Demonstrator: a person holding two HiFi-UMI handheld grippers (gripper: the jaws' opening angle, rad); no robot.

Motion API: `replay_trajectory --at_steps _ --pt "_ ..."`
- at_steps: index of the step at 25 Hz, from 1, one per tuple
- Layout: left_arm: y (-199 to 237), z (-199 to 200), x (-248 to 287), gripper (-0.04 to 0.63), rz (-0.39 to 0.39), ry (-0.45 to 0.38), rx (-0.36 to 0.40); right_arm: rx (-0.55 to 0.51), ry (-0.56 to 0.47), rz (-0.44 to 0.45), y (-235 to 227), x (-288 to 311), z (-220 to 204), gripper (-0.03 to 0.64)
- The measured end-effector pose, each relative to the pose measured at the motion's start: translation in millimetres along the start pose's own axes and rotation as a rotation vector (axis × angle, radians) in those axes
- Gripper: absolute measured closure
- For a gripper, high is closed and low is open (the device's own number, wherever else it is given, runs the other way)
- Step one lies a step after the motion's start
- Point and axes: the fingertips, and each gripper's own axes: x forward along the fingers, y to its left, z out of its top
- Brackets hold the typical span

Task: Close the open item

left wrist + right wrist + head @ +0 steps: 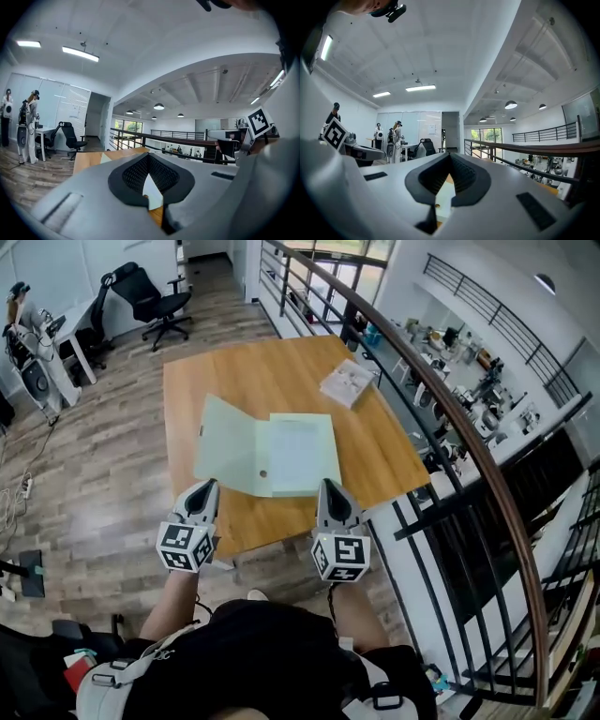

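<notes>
Nearest the camera, at 6 o'clock in the head view, we find the person's dark-clad torso, with both forearms reaching out toward 12 o'clock. Each hand carries a gripper held roughly level, marker cube facing up. We read the left gripper [204, 486] as clenched, with nothing between its jaws. The right gripper [328, 486] is likewise clenched and empty.

The open folder [267, 456], pale green, lies flat on the wooden table [234, 371]. It sits at 1 o'clock from the left gripper and 11 o'clock from the right. Both tips stand just beside its near edge, and we cannot tell whether they touch it. Its cover flap spreads toward 9 o'clock, and the half toward 3 o'clock carries a white sheet.

A booklet [347, 382] lies at 1 o'clock, well apart from the folder.
</notes>
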Motion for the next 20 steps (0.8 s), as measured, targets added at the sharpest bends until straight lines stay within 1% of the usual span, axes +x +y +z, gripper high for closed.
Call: replay_trajectory --at_steps 4,7,9,11,15,20 --pt "27 -1 15 0.594 -0.001 -0.003 -0.005 -0.002 0.012 -0.020 2 24 -5 0.612" --pt "38 -5 22 0.594 -0.002 0.007 -0.018 0.012 0.029 -0.029 -1 36 -8 0.612" --pt "44 -9 25 0.594 0.009 0.014 -0.026 0.002 0.038 -0.029 -4 41 -9 0.612" --pt "51 -16 25 0.595 0.029 0.022 -0.042 -0.009 0.051 -0.031 -8 45 -14 0.613" --pt "63 -28 22 0.594 0.074 0.047 -0.071 0.003 0.073 -0.026 -15 51 -23 0.612" --pt "72 -27 24 0.594 0.139 0.054 -0.066 0.008 0.079 0.007 -31 62 -33 0.612"
